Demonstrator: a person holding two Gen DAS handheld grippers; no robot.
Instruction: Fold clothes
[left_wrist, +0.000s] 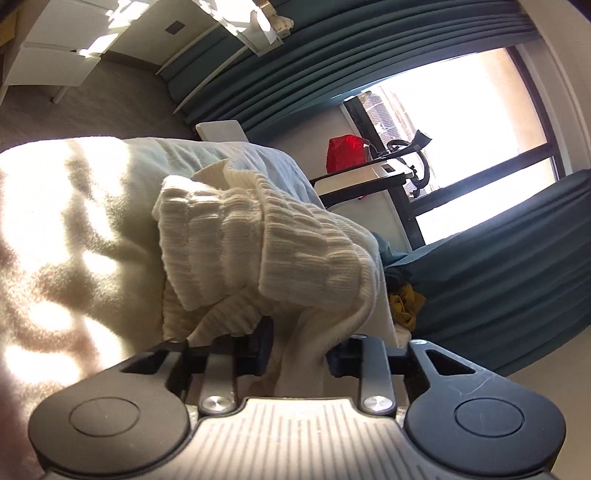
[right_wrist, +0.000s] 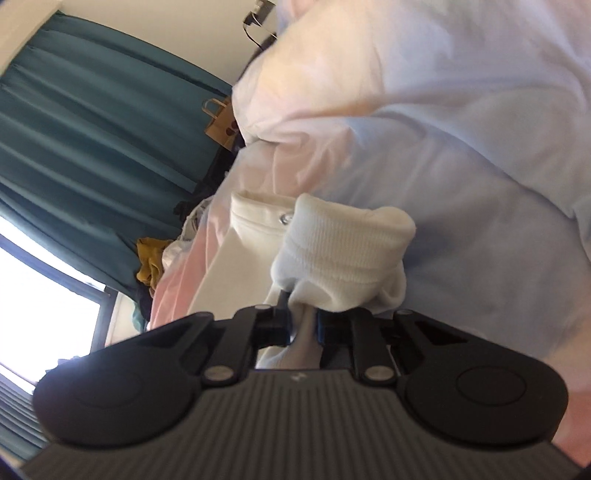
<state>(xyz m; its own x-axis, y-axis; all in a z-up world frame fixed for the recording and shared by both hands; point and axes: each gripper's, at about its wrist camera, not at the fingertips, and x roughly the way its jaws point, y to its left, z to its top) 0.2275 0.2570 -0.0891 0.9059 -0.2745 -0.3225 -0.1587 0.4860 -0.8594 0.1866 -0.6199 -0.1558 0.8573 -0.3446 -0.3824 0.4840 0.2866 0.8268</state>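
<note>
A cream ribbed knit sweater (left_wrist: 258, 240) lies bunched on the white bed cover (left_wrist: 74, 206). My left gripper (left_wrist: 299, 343) is shut on a fold of the sweater, and the knit hangs over its fingers. In the right wrist view, my right gripper (right_wrist: 303, 321) is shut on another part of the same sweater (right_wrist: 343, 247), a ribbed cuff or hem that bulges above the fingers. Behind it lies a white garment with a metal snap button (right_wrist: 251, 236). The fingertips of both grippers are mostly hidden by cloth.
Teal curtains (left_wrist: 498, 266) and a bright window (left_wrist: 461, 110) lie beyond the bed. A yellow garment (left_wrist: 406, 302) lies in a pile by the curtain; it also shows in the right wrist view (right_wrist: 151, 262). A red bag (left_wrist: 347, 151) sits on a side table. A pillow (right_wrist: 406, 74) fills the upper right.
</note>
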